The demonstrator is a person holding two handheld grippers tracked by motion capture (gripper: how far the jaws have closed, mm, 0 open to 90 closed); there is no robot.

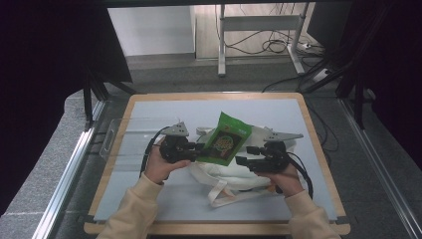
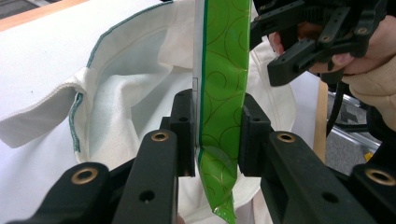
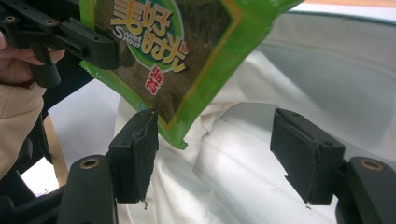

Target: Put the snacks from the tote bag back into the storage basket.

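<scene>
A green snack pouch (image 1: 226,139) is held up above a white cloth bag (image 1: 234,172) lying mid-table. My left gripper (image 1: 196,151) is shut on the pouch's edge; in the left gripper view the green pouch (image 2: 223,93) stands pinched between both jaws, with the bag's open mouth (image 2: 121,84) behind it. My right gripper (image 1: 242,158) is open just right of the pouch, over the bag. In the right gripper view the pouch (image 3: 173,51) hangs past the left jaw, not between the pads, and white bag cloth (image 3: 224,154) lies below.
The bag's strap (image 1: 224,194) trails toward the front edge. A clear plastic tray (image 1: 117,137) sits at the table's left side. The grey mat (image 1: 278,112) has bare room at the back. Cables and a desk frame (image 1: 259,30) lie on the floor beyond.
</scene>
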